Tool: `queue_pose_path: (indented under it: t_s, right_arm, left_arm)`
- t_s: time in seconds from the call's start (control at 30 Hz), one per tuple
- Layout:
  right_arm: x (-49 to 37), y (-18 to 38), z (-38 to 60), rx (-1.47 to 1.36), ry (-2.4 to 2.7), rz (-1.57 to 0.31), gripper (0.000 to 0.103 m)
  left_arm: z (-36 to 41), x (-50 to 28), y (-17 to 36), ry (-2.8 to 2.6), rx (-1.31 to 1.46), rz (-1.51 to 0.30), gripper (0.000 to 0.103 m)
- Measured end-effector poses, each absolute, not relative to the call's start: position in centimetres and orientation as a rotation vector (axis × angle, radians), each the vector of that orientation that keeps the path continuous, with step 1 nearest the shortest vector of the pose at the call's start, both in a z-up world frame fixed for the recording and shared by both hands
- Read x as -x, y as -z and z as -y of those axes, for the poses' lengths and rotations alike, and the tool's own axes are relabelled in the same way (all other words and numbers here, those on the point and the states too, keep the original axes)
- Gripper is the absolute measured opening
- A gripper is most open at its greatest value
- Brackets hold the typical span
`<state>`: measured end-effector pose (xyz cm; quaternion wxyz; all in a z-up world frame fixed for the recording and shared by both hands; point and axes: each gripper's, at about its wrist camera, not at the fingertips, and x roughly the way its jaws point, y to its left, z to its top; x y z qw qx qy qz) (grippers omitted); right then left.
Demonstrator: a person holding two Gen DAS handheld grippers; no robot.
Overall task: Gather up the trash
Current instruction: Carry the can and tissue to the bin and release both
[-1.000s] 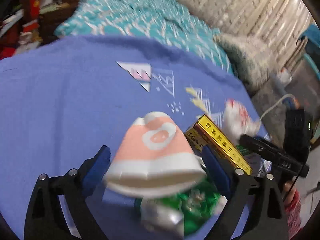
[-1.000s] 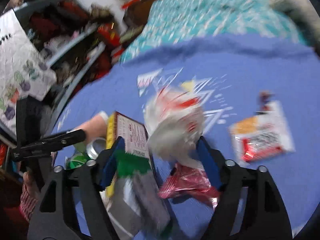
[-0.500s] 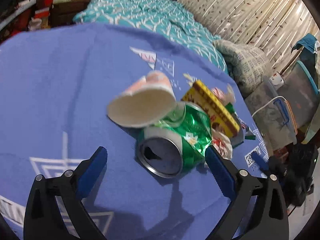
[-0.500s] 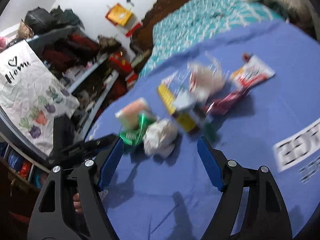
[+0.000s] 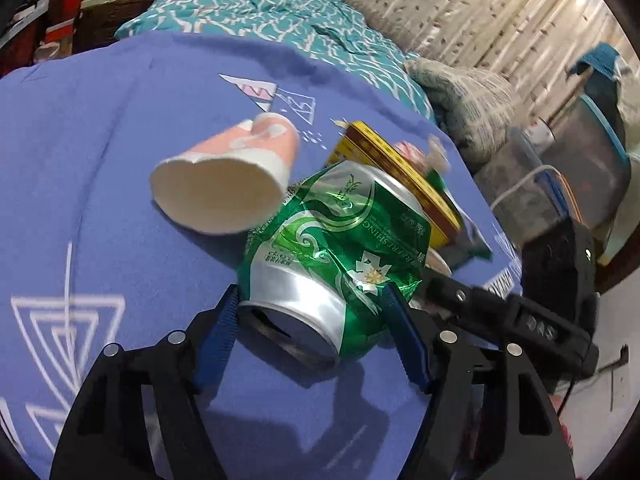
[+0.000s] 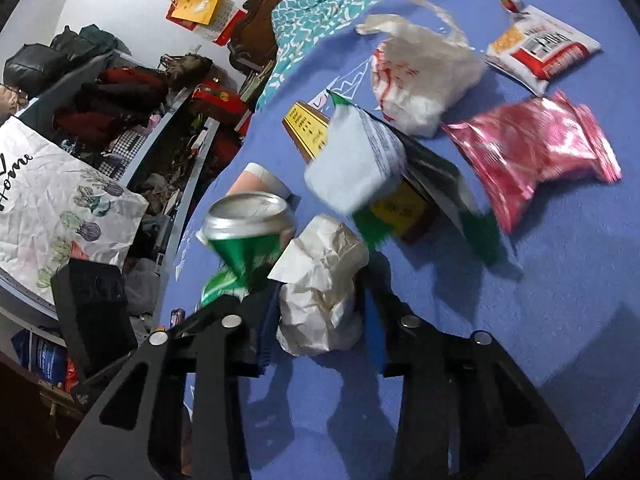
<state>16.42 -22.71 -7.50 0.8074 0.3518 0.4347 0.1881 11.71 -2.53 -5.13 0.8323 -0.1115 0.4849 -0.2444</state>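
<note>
Trash lies in a heap on a blue cloth (image 5: 80, 168). In the left wrist view my left gripper (image 5: 316, 332) is shut on a crushed green can (image 5: 336, 256); a pink paper cup (image 5: 228, 184) lies on its side just behind, with a yellow box (image 5: 404, 176) to the right. In the right wrist view my right gripper (image 6: 320, 320) is shut on a crumpled white paper ball (image 6: 320, 284). The green can (image 6: 244, 236) is to its left, held by the other gripper.
Beyond the paper ball lie a white-and-green packet (image 6: 360, 164), the yellow box (image 6: 312, 132), a white plastic bag (image 6: 420, 76), a pink foil wrapper (image 6: 536, 148) and a white-and-red snack packet (image 6: 544, 48). A teal bedspread (image 5: 272, 12) lies beyond the cloth. Cluttered shelves (image 6: 120, 120) stand on the left.
Both grippers were open half a second ago. The left has closed on the green can and the right has moved in and closed on the paper ball.
</note>
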Motion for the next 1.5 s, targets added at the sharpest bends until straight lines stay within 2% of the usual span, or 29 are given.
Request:
queue_pose_path:
  t_s: [0.2,0.57,1.1,1.3,1.5]
  right_arm:
    - [-11.8,6.4,23.5,-0.695,-0.398,-0.888,0.034]
    - [-3.6,6.3,31.5,-0.787,-0.254,-0.775,0.034]
    - [3.5,5.3,46.3,-0.824,0.116,-0.603,0.034]
    - [5.9,5.2,54.5,-0.843,0.274,-0.559,0.034]
    - [6.3,5.2,61.2,-0.852,0.387,-0.55,0.033]
  left_arm:
    - [3.2,-8.5,5.0,0.616,0.283,-1.03,0.057]
    - [8.6,-6.5,5.0,0.791,0.281,-1.069,0.054]
    - [25.6,-9.1,4.2,1.003,0.16,-1.132,0.053]
    - [35.8,-11.6,4.3,1.106,0.138,-1.197,0.052]
    - [44.5,-11.3,4.3,1.141,0.026,-1.183,0.052]
